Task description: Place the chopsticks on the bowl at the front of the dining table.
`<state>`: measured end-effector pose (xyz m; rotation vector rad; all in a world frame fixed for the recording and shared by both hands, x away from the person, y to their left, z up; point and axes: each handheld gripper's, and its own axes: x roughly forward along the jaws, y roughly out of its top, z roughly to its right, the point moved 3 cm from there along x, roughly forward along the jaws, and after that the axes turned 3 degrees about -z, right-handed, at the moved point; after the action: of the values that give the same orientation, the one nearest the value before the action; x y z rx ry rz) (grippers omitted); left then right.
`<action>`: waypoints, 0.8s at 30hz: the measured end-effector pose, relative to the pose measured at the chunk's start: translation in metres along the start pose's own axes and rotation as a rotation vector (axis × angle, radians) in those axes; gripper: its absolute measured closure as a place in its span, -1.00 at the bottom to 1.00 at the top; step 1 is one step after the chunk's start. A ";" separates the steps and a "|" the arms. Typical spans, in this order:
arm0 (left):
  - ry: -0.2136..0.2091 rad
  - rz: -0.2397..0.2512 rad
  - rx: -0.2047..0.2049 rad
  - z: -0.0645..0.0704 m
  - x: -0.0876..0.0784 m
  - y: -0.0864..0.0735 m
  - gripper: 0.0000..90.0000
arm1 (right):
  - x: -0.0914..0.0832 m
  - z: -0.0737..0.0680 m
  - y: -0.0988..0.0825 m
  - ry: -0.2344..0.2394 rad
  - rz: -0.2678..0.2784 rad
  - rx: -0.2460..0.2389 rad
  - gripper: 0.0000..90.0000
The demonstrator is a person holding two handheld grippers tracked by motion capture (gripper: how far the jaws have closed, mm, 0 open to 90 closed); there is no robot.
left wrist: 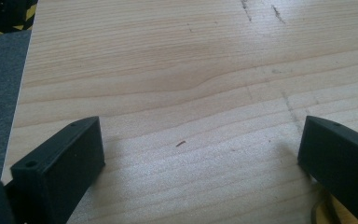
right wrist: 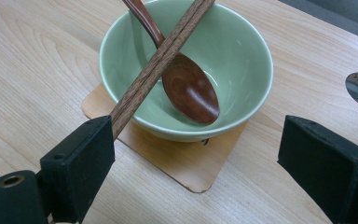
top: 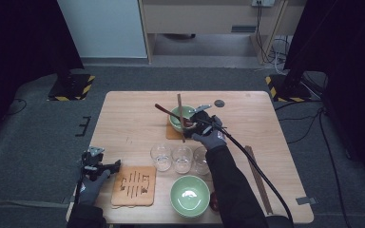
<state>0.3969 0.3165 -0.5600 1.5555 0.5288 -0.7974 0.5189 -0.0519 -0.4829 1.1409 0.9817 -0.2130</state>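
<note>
Green bowl [right wrist: 186, 70] sits mid-frame on its mat [right wrist: 186, 161], already holding the spoon [right wrist: 186, 86] and chopsticks [right wrist: 161, 60]. Right gripper [right wrist: 193, 154] hangs wide open before it, apparently just released; left gripper [left wrist: 200, 154] rests open, empty. The lower bowl [top: 189, 194] remains unset.

The right gripper [top: 196, 124] hovers just beside the far green bowl [top: 180, 117], jaws spread wide, forearm stretched forward. The left gripper [top: 105, 167] rests well apart from that bowl, jaws also wide, holding nothing.
</note>
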 end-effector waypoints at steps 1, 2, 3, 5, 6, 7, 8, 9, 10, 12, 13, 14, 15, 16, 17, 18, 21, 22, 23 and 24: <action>0.000 0.000 0.000 0.000 0.000 0.000 -1.00 | 0.000 0.000 0.000 0.000 -0.001 -0.003 -0.76; 0.000 0.000 0.000 0.000 0.000 0.000 -1.00 | 0.001 0.001 0.000 -0.001 -0.003 -0.010 -0.76; 0.000 0.000 0.000 0.000 0.000 0.000 -1.00 | 0.001 0.001 -0.001 -0.002 -0.003 -0.006 -0.77; 0.000 0.000 0.000 0.000 0.000 0.000 -1.00 | 0.001 0.002 0.000 -0.002 0.000 0.004 -0.78; 0.000 0.000 0.000 0.000 0.000 0.000 -1.00 | 0.000 0.003 0.001 -0.002 0.011 0.017 -0.78; 0.000 0.000 0.000 0.000 0.000 0.000 -1.00 | -0.001 0.004 0.003 0.000 0.021 0.025 -0.79; 0.000 0.000 0.000 0.000 0.000 0.000 -1.00 | -0.002 0.004 0.004 0.000 0.032 0.037 -0.80; 0.000 0.000 0.000 0.000 0.000 0.000 -1.00 | -0.003 0.005 0.005 0.000 0.043 0.045 -0.80; 0.000 0.000 0.000 0.000 0.000 0.000 -1.00 | -0.004 0.006 0.007 0.000 0.060 0.059 -0.81; 0.000 0.000 0.000 0.000 0.000 0.000 -1.00 | -0.007 0.008 0.009 0.004 0.082 0.076 -0.82; 0.000 0.000 0.000 0.000 0.000 0.000 -1.00 | -0.008 0.009 0.011 0.002 0.085 0.080 -0.84; 0.000 0.000 0.000 0.000 0.000 0.000 -1.00 | -0.009 0.009 0.013 -0.005 0.087 0.067 -0.85; 0.000 0.000 0.000 0.000 0.000 0.000 -1.00 | -0.009 0.009 0.014 -0.008 0.087 0.056 -0.86; 0.000 0.000 0.000 0.000 0.000 0.000 -1.00 | -0.010 0.009 0.017 -0.008 0.088 0.053 -0.86; 0.000 0.000 0.000 0.000 0.000 0.000 -1.00 | -0.011 0.008 0.019 -0.011 0.094 0.052 -0.86; 0.000 0.000 0.000 0.000 0.000 0.000 -1.00 | -0.011 0.008 0.020 -0.011 0.101 0.057 -0.85; 0.000 0.000 0.000 0.000 0.000 0.000 -1.00 | -0.007 0.008 0.018 -0.008 0.087 0.069 -0.85; 0.000 0.000 0.000 0.000 0.000 0.000 -1.00 | -0.004 0.007 0.016 -0.015 0.069 0.059 -0.85; 0.000 0.000 0.000 0.000 0.000 0.000 -1.00 | -0.002 0.007 0.014 -0.014 0.057 0.050 -0.85; 0.000 0.000 0.000 0.000 0.000 0.000 -1.00 | 0.001 0.007 0.012 -0.010 0.046 0.039 -0.85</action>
<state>0.3969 0.3166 -0.5600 1.5555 0.5289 -0.7977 0.5301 -0.0517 -0.4750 1.1961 0.9456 -0.2017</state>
